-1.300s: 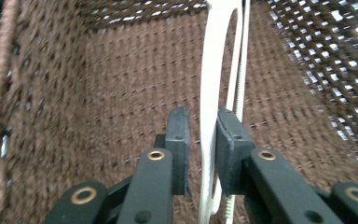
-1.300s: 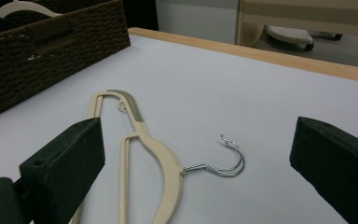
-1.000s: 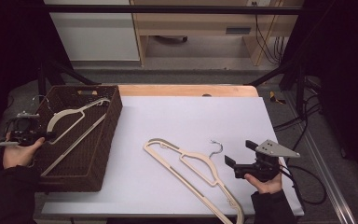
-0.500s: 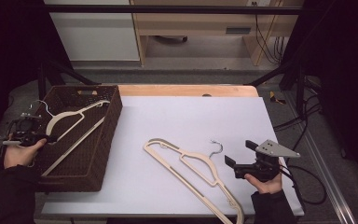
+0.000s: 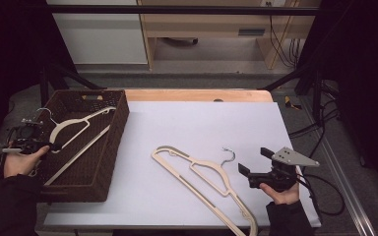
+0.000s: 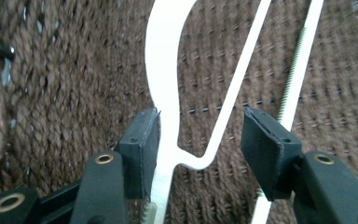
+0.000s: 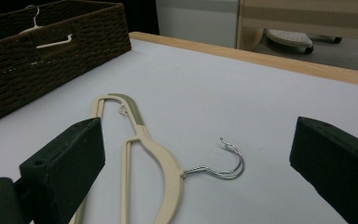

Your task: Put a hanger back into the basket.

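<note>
A cream hanger [image 5: 78, 124] lies slanted inside the brown woven basket [image 5: 106, 169] at the left of the table. My left gripper [image 5: 50, 146] reaches over the basket's left rim at the hanger's hook end. In the left gripper view the hanger [image 6: 168, 70] runs between the jaws of my left gripper [image 6: 198, 123], close beside the left pad [image 6: 142, 140] and apart from the right one. These jaws have just been opening and do not press on it. A second cream hanger [image 5: 202, 179] with a metal hook [image 5: 230, 155] lies on the white table. My right gripper [image 5: 254, 161] stands open just right of it, empty [image 7: 198, 133].
The table's wooden far edge [image 5: 197, 95] runs behind the white top. Cables [image 5: 320, 191] trail off the table's right side. In the right gripper view the basket [image 7: 51, 65] stands at the far left, beyond the hanger [image 7: 154, 163] on the table.
Both hands keep their places. The hanger in the basket lies almost as it did a second ago.
</note>
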`<action>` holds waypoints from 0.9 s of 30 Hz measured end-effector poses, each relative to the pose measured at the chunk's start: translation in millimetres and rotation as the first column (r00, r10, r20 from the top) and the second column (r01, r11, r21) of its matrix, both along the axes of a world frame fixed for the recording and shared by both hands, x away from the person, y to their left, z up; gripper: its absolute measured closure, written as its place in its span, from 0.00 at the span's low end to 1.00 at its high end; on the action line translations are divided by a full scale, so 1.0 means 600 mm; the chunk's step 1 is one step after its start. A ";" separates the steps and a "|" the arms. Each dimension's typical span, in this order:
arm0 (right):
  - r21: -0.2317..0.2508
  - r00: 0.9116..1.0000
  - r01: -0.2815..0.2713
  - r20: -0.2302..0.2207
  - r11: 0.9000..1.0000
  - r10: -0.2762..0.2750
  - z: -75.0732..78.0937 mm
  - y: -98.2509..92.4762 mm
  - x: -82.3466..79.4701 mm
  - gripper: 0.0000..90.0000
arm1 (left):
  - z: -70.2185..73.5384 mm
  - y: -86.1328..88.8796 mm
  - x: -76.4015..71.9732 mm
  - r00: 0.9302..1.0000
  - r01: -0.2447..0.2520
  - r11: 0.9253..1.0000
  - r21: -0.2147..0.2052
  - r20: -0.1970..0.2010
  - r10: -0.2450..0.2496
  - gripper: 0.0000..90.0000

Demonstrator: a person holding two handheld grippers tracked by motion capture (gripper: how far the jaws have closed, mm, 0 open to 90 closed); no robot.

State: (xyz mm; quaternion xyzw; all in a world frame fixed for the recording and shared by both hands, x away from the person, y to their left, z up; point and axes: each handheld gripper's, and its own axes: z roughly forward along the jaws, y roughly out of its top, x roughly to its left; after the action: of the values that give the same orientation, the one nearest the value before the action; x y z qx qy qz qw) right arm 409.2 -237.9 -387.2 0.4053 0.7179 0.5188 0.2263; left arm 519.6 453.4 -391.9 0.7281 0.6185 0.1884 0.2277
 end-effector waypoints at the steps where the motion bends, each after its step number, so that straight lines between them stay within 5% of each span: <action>1: 0.001 1.000 0.001 0.002 1.000 -0.001 0.000 -0.001 0.000 0.04 | 0.003 -0.002 -0.002 1.000 0.000 1.000 0.001 0.021 0.000 0.50; 6: 0.001 1.000 0.001 0.004 1.000 -0.001 0.002 -0.003 -0.002 0.04 | 0.037 -0.014 -0.017 0.994 0.039 0.999 -0.018 0.104 -0.037 0.49; 10: 0.010 1.000 0.004 0.006 1.000 -0.004 0.004 -0.005 -0.005 0.04 | 0.064 -0.036 -0.036 0.974 0.083 0.996 -0.031 0.212 -0.074 0.46; 17: 0.017 1.000 -0.001 0.001 1.000 0.001 0.005 -0.005 -0.006 0.04 | 0.108 -0.090 -0.072 0.906 0.201 0.975 -0.093 0.396 -0.149 0.37; 22: 0.021 1.000 -0.004 -0.001 1.000 0.004 0.006 -0.006 -0.008 0.04 | 0.132 -0.143 -0.096 0.844 0.291 0.950 -0.115 0.498 -0.198 0.28; 27: 0.023 1.000 -0.004 -0.003 1.000 0.004 0.003 -0.004 -0.008 0.04 | 0.140 -0.200 -0.116 0.795 0.368 0.922 -0.118 0.554 -0.247 0.18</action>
State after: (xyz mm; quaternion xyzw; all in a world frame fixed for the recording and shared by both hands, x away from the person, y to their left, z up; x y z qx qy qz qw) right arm 404.1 -240.2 -385.4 0.4073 0.7131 0.5266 0.2197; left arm 450.2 333.4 -307.8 0.7091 0.4213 0.2721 0.4956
